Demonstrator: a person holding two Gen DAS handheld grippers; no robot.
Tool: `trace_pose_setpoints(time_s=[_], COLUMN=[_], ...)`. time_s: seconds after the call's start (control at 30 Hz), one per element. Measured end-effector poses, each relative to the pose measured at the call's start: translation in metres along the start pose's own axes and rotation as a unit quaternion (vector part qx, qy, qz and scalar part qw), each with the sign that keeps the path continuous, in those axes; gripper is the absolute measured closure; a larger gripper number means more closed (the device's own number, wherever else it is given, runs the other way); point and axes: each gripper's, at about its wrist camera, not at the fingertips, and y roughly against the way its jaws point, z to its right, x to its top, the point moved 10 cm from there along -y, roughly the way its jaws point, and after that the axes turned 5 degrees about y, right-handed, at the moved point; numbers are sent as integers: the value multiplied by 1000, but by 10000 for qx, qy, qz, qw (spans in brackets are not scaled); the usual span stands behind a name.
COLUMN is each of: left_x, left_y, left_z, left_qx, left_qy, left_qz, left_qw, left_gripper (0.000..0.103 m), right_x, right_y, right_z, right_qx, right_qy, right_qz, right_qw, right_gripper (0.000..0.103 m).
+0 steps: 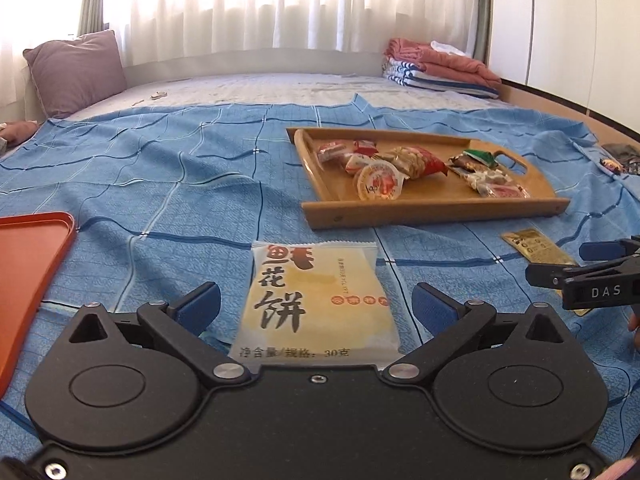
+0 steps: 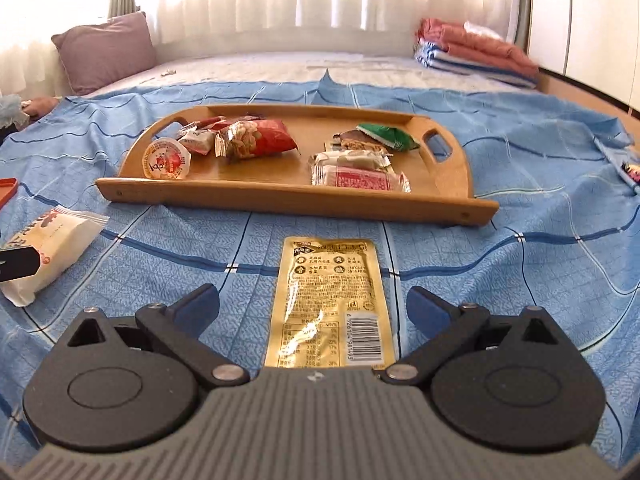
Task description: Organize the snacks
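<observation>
Lying flat on the blue sheet, a puffy flower-cake packet [image 1: 314,300] is sitting between the spread left gripper [image 1: 316,306]; rightward, a thin, slippery gold sachet [image 2: 330,300] is waiting inside the gaping right gripper [image 2: 314,308]. Both look light; pinching across their side edges seems best.

The left black two-finger gripper with blue pads [image 1: 316,306] was held low and level, its jaws spread wide apart, with nothing clamped between them. The right black two-finger gripper with blue pads [image 2: 314,306] was likewise held low, level and spread wide, and was seen side-on at the left gripper's right.
</observation>
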Motion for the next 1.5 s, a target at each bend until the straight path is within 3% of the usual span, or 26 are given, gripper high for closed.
trace_pose_setpoints(time_s=[0.27,0.43,0.47,0.57,1.33,1.5], left_x=[-13,-15,-14,-9,60,63], left_y=[-17,-23,-22,-19,5,2], left_z=[2,-2,-2,0,9,15], left_qx=[81,216,199,185,150,109], left_qy=[105,202,223,276,242,236], left_qz=[-322,-361,-365,-363,174,116], left_qw=[9994,9989,9989,9988,9994,9996], left_gripper=[2,19,27,31,32,32], right_x=[-9,-8,-8,-5,46,53], right_y=[-4,-2,-2,2,30,34], right_z=[10,10,11,13,33,36], right_qx=[38,109,106,102,196,183], right_qy=[-393,-439,-459,-458,-829,-831], right_qz=[-23,31,33,46,475,575], right_qw=[9992,9990,9989,9989,9952,9947], right_gripper=[7,22,24,38,38,38])
